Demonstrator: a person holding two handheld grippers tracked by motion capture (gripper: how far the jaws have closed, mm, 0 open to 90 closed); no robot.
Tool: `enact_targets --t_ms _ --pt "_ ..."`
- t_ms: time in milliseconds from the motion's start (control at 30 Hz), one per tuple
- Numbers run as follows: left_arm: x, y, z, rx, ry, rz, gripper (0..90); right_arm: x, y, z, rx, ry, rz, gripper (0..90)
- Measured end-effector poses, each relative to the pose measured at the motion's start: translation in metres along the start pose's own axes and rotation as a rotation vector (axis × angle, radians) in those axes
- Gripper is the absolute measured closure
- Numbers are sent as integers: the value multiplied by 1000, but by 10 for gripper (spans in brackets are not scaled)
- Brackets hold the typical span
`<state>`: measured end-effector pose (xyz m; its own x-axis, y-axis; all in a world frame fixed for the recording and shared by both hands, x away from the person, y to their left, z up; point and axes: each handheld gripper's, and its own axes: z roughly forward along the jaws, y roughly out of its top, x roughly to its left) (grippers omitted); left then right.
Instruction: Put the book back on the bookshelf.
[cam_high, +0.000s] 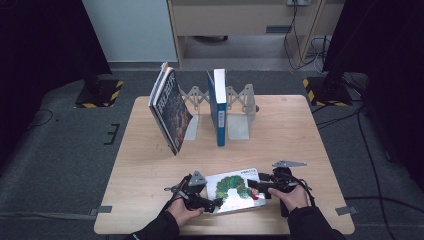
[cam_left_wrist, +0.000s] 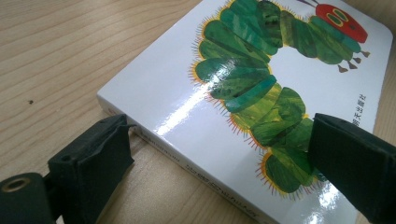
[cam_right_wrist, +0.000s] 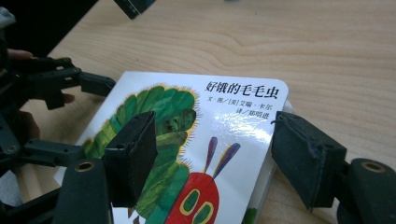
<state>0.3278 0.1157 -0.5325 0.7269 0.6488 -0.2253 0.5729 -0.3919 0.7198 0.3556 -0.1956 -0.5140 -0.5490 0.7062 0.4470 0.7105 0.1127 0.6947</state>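
High view: caterpillar picture book (cam_high: 235, 192) lies flat near table's (cam_high: 150, 170) front edge, long axis left-right, between both hands. Left gripper (cam_high: 216, 203) at its left end, right gripper (cam_high: 253, 186) at its right end.

Left gripper view: jaws spread, straddling book's (cam_left_wrist: 261, 93) corner, pads not pressing.

Right gripper view: jaws apart, one above cover (cam_right_wrist: 196, 140), other beside edge; no pinch visible.

"好饿的毛毛虫" on the caterpillar book (cam_right_wrist: 196, 140) cover
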Motion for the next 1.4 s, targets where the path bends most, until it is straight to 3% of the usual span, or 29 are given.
enact_targets --t_ms 400,667,900,967,1000,1033,1133,1400 --pt "3 0 -1 -2 -29 -13 16 4 7 -5 -70 24 9 325" --pt "3 0 -1 -3 -36 -29 0 7 10 -7 -142 61 46 336" --pt "3 0 -1 -6 -33 -34 0 9 8 -7 -151 60 59 337" --pt "3 0 -1 -9 -34 -37 0 8 6 -7 -145 62 64 345" --pt "3 0 -1 -13 -38 -48 0 8 6 -7 -126 83 65 402" --pt "3 0 -1 -14 -41 -52 0 9 4 -5 -107 112 72 389" --pt "3 -1 -1 -14 -37 -50 0 14 4 0 -54 105 26 385" --pt "2 0 -1 -10 -33 -40 0 9 4 4 -4 83 7 445"
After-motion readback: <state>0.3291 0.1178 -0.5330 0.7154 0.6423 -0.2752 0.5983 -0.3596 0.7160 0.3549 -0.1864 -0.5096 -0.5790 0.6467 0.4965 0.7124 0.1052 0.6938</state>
